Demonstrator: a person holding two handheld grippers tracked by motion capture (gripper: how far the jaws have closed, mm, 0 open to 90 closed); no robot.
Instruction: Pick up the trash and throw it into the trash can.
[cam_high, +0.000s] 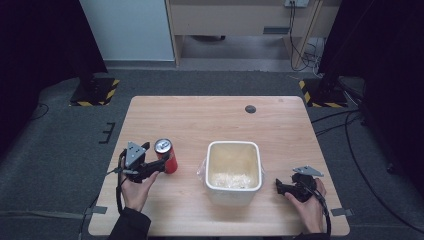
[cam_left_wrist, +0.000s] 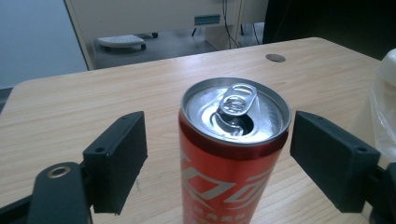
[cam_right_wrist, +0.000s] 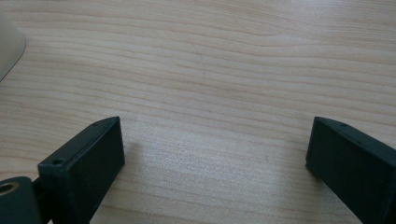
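While a person sits at the near edge of the pale wooden table (cam_high: 200, 112), the left gripper (cam_high: 159, 165) brackets an upright red aluminium drinks can (cam_high: 165, 155) on the table's left side. Its jaws stand wide, apart from the can's walls — placed to close on it, I judge. The can's tab is already open. To the right stands a square cream plastic tub (cam_high: 234, 170) with white crumbs inside — perhaps the can's destination. Farther right, the right gripper (cam_high: 280, 186) rests low, jaws wide, holding nothing.
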